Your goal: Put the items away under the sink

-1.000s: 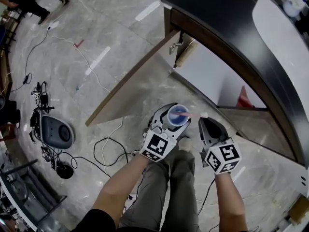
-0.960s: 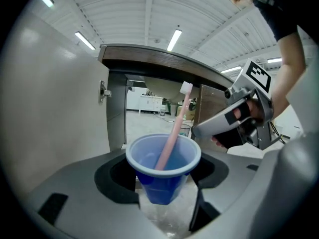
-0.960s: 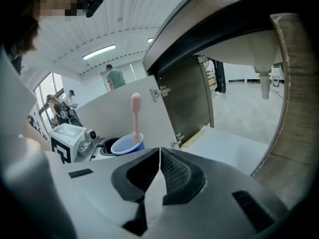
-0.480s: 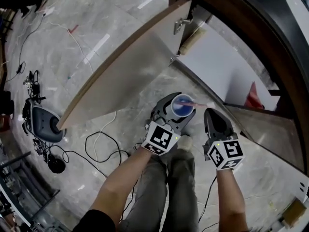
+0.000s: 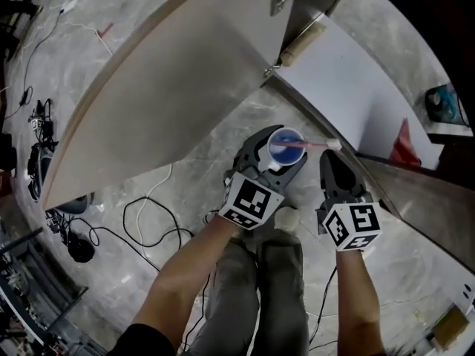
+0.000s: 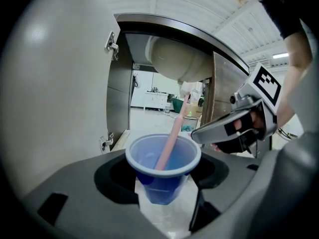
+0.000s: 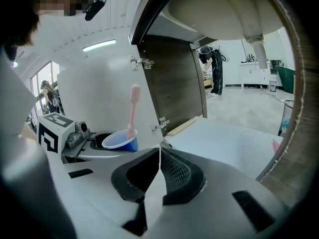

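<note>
A blue plastic cup (image 5: 285,147) (image 6: 163,166) (image 7: 120,140) with a pink toothbrush (image 5: 318,146) (image 6: 171,136) (image 7: 132,109) standing in it is held upright in my left gripper (image 5: 276,162) (image 6: 164,193), whose jaws are shut on it. It hangs just in front of the open under-sink cabinet. My right gripper (image 5: 335,170) (image 7: 160,151) is beside it on the right, jaws shut and empty. The cabinet's white floor (image 5: 347,87) (image 7: 234,141) lies ahead, with the basin's underside (image 6: 179,59) (image 7: 224,9) above it.
The left cabinet door (image 5: 163,87) (image 6: 45,83) stands wide open; the right door (image 5: 423,199) (image 6: 224,93) is open too. A red item (image 5: 403,143) and a teal item (image 5: 444,102) sit in the cabinet. Cables and equipment (image 5: 74,221) lie on the marble floor at left.
Both grippers and the cup have come closer to the cabinet opening. The view has dropped lower, and the open door and white cabinet floor now fill more of the head view.
</note>
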The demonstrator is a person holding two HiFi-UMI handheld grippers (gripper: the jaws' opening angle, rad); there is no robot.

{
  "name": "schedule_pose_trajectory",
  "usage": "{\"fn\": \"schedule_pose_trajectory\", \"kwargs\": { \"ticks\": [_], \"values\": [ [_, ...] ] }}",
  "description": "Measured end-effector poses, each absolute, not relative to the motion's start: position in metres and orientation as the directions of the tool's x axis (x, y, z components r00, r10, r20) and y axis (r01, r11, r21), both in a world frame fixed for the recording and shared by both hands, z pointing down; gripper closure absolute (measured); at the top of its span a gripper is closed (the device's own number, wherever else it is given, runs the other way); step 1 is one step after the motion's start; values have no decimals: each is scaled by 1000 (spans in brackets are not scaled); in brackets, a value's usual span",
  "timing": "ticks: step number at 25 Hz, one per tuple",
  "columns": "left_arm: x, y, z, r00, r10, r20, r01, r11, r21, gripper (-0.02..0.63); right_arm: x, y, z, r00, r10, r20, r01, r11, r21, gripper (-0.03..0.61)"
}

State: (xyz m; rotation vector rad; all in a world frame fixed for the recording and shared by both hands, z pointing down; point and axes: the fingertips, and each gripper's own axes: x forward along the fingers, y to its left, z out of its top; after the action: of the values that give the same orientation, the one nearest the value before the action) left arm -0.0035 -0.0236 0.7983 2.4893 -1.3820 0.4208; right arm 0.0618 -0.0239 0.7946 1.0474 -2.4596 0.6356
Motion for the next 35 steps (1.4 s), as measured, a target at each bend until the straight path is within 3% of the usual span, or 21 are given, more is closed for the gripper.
{"fn": "schedule_pose_trajectory", "kwargs": {
  "ticks": [35],
  "values": [
    [3,-157,856,491,-810,320,-868,-487,99,319,55,-137,855,-605,-653,456,-781,598,-179,543]
  ]
}}
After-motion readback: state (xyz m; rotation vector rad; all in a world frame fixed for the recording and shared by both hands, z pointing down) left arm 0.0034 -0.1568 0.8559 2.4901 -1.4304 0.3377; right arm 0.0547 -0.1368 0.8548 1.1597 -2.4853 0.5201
